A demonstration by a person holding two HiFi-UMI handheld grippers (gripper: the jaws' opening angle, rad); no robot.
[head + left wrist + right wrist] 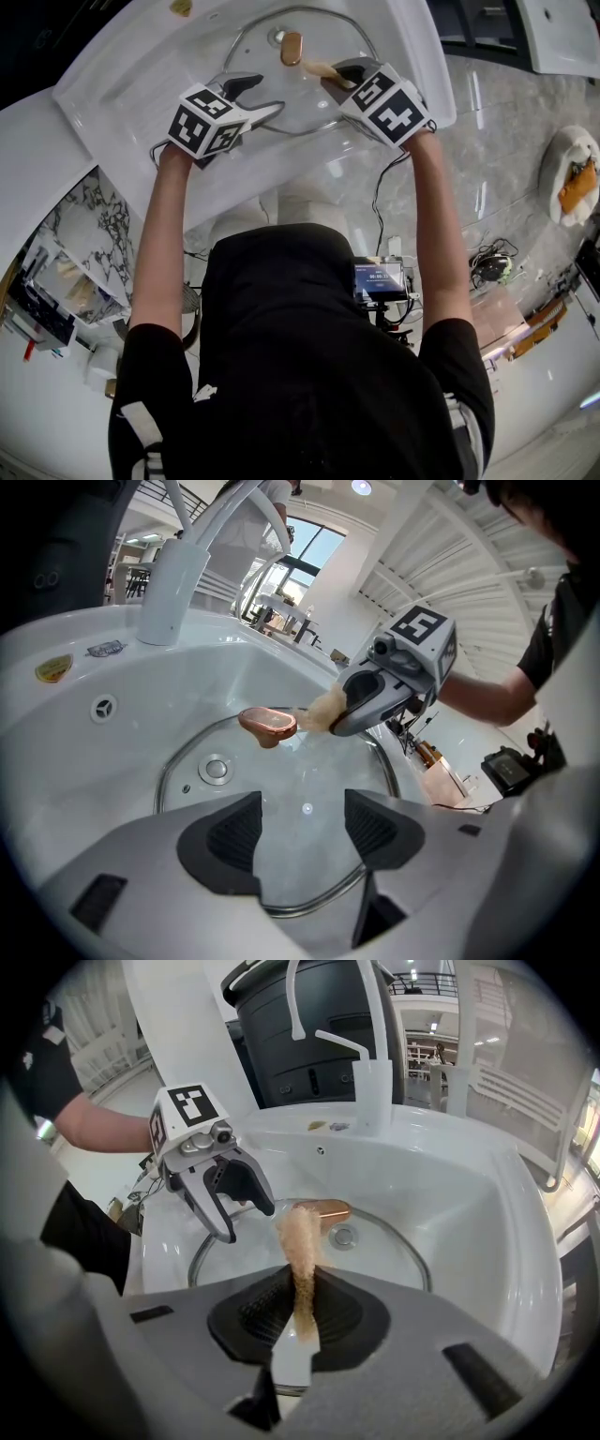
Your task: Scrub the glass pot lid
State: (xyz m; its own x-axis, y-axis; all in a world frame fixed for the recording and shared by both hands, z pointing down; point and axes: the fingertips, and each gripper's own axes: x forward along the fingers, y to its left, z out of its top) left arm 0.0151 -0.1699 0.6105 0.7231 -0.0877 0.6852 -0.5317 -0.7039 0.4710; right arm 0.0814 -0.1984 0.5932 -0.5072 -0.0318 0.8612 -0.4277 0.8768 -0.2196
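White sink basin (pixel 112 89) fills the scene, with the glass pot lid (pixel 309 98) lying flat in its bottom, handle side up.

On the left, the left gripper (pixel 305 832) has its jaws spread over the lid's near-left rim, with nothing between them. Whether they touch the glass I cannot tell.

At the middle, toward the far side, stands the lid's copper-coloured handle (pixel 268 724).

On the right, the right gripper (pixel 300 1312) has its jaws pinching a tan scrub sponge (pixel 298 1241), whose free end reaches just beside that handle.

To scrub well, I judge the left jaws should close on or press the rim first — a loose lid would slide on wet porcelain. Then work the sponge in firm circles around the handle and outward, at a low angle so the strip doesn't fold.
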